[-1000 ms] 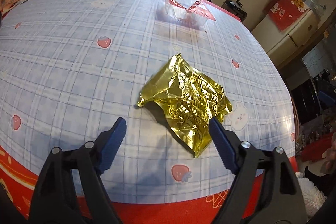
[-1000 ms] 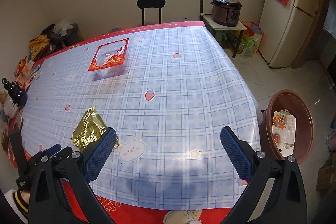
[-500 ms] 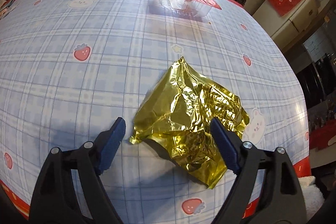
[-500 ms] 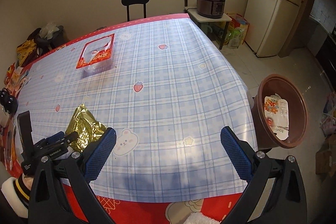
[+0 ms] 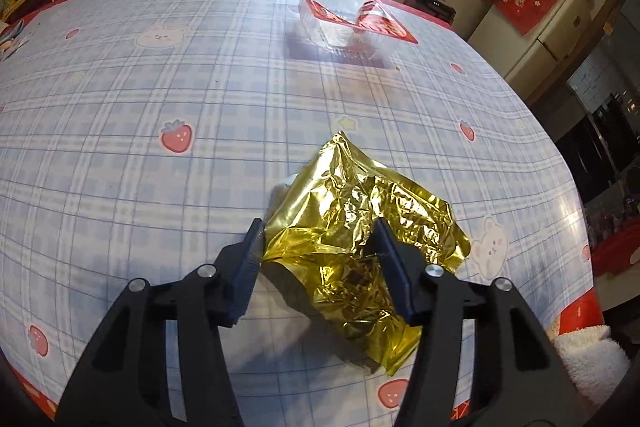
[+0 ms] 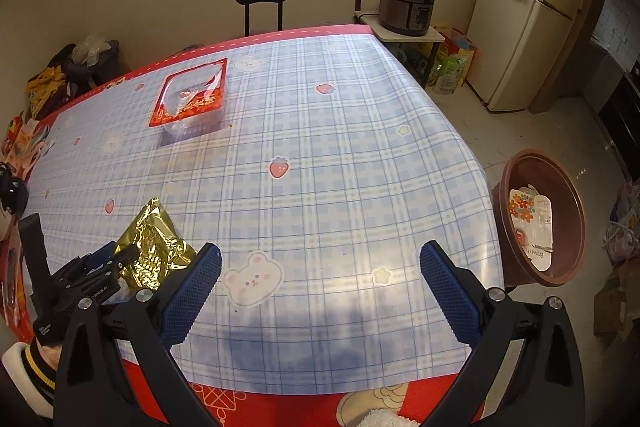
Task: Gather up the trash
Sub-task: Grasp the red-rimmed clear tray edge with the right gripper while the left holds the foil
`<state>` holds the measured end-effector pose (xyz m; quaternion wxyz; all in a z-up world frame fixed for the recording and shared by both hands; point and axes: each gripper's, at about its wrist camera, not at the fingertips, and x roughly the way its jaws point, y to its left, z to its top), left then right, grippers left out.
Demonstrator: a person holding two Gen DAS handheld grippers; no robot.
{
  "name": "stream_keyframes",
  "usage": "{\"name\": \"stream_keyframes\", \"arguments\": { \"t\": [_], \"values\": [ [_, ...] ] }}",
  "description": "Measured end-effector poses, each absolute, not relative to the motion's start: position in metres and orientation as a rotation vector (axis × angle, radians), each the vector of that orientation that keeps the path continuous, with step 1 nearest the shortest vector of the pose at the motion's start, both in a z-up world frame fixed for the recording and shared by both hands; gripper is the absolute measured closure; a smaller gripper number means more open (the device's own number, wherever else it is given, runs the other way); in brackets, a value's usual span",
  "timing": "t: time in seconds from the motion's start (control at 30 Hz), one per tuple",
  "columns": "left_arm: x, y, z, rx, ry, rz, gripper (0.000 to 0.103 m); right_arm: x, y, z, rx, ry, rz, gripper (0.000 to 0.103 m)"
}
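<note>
Gold wrapper (image 5: 360, 227) lies between closing left hand-held gripper (image 5: 320, 247) jaws.

The right gripper (image 6: 320, 281) hangs over the near edge of the counter (image 6: 340, 155), its blue-padded jaws spread wide with nothing between them. At the lower left the left gripper (image 6: 106, 265) is closing on a crumpled gold foil wrapper (image 6: 154, 247) lying on the checked cloth. A clear tray with a red rim (image 6: 190, 103) sits far back on the counter, well apart from the wrapper, and a brown bin (image 6: 540, 227) holding a white packet stands on the floor just off the counter's right edge.
</note>
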<state>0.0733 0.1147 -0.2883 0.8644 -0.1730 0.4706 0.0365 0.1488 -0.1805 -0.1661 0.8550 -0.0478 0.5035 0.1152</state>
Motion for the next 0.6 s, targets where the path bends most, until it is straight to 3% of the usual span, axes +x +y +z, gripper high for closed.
{"name": "stream_keyframes", "arguments": {
  "t": [0.3, 0.47, 0.6],
  "values": [
    [0.029, 0.193, -0.265, -0.504, 0.876, 0.218, 0.047, 0.180, -0.114, -0.167, -0.163, 1.017, 0.380, 0.005],
    [0.006, 0.236, -0.250, -0.536, 0.814, 0.311, 0.047, 0.228, -0.074, -0.174, -0.071, 0.947, 0.478, 0.005],
    [-0.005, 0.259, -0.243, -0.543, 0.791, 0.361, 0.047, 0.275, -0.037, -0.198, -0.032, 1.000, 0.490, 0.007]
  ]
}}
